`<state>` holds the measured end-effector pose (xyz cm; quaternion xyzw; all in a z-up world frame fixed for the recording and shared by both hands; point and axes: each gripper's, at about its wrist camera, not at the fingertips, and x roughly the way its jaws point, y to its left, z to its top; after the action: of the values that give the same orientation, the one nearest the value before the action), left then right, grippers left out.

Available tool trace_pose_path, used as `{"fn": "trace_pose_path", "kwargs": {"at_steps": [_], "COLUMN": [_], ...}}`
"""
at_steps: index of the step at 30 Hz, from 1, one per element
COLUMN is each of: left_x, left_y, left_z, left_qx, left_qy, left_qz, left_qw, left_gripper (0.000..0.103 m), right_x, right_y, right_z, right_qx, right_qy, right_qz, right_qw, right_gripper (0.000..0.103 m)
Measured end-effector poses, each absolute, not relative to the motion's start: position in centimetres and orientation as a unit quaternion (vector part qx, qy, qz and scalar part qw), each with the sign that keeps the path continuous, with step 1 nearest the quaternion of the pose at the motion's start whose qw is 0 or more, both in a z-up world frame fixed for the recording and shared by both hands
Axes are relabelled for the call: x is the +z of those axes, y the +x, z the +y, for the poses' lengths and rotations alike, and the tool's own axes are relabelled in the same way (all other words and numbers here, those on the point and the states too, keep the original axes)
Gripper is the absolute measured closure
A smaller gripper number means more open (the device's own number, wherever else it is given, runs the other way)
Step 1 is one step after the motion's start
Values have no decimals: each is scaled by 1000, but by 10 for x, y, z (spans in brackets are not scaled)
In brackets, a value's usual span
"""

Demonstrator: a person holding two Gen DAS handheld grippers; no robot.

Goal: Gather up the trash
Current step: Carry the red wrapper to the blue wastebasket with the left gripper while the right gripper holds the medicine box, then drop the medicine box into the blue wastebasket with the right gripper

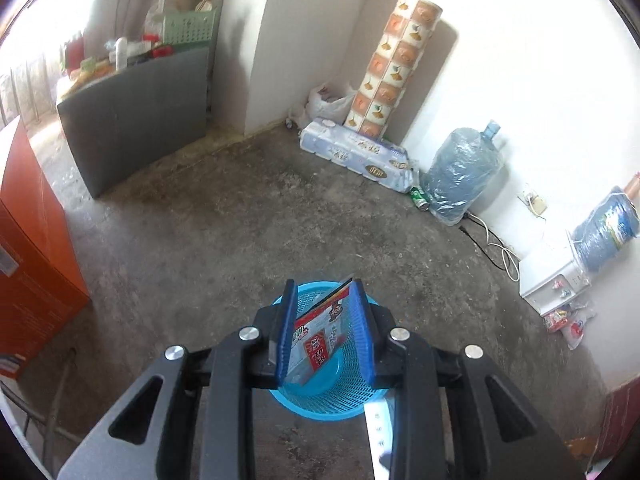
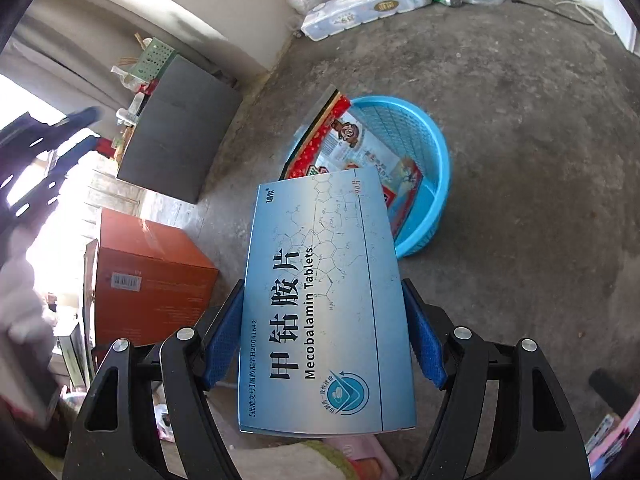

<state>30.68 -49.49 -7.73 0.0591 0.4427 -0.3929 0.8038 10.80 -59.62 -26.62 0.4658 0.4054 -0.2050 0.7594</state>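
A round blue mesh basket (image 1: 320, 404) stands on the concrete floor. A red, white and blue snack bag (image 1: 320, 340) leans inside it, its top edge above the rim. My left gripper (image 1: 324, 286) hovers over the basket with its blue pads apart; the bag shows through the gap, close to the right pad. In the right wrist view the same basket (image 2: 440, 168) and bag (image 2: 360, 148) lie ahead, and the left gripper (image 2: 60, 132) is a blur at far left. My right gripper (image 2: 322, 284) is shut on a flat blue medicine box (image 2: 320, 300), held above the floor near the basket.
An orange carton (image 2: 152, 276) and a dark grey cabinet (image 1: 136, 120) stand to the left. Against the far wall are a pack of toilet rolls (image 1: 356, 156), a green can (image 1: 420, 199), a wrapped water jug (image 1: 460, 172) and a white cable (image 1: 500, 248).
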Motion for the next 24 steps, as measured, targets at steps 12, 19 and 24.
{"fn": "trace_pose_path", "kwargs": {"at_steps": [12,19,24], "left_x": [23,19,27], "left_y": [268,250,237], "left_z": [-300,-206,-176], "left_qx": [-415,-385,-388], "left_qy": [40,6,0], "left_qz": [411,425,403], "left_qw": [811,819,829], "left_gripper": [64,61,55], "right_x": [-420,-444,-426], "right_y": [251,253,229], "right_z": [-672,-672,-681], "right_qx": [-253,-228,-256], "right_qy": [508,515,499], "right_qz": [498,492,465], "right_qw": [656,664,685], "right_gripper": [30,24,24]}}
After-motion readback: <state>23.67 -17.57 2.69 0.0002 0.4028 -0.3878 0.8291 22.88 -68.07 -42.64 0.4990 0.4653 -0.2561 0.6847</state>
